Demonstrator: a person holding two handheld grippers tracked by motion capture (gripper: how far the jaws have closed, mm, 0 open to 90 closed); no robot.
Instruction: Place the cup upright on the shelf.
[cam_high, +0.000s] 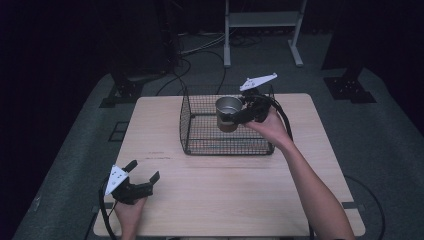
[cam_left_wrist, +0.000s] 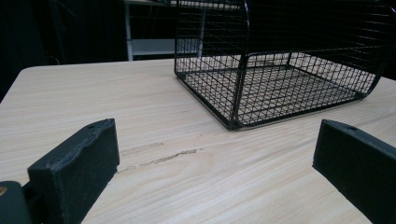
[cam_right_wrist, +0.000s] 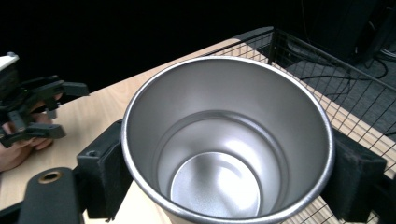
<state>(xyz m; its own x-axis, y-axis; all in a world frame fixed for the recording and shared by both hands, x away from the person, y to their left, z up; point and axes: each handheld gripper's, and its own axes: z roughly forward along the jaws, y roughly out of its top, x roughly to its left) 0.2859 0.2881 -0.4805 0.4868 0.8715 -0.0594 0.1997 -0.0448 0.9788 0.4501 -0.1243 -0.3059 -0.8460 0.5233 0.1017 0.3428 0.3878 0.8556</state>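
Left to right: the left gripper (cam_high: 142, 172), jaws spread wide and holding nothing, rests low over the near-left part of the wooden table (cam_high: 225, 200). A black wire basket (cam_high: 200, 127) stands mid-table. The right gripper (cam_high: 235, 114) pinches a steel cup (cam_high: 228, 111) by its sides, upright above the basket. The cup bears no legible writing.

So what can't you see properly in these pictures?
- The cup: its outside and base, in the right gripper view; the camera looks down into it and the bottom edge cuts it off.
- Whether the cup touches the basket floor, in the high view; the mesh blurs that spot.
- The left gripper: its body, in the left gripper view; just the jaw ends show.
- The room behind the table: too dark.
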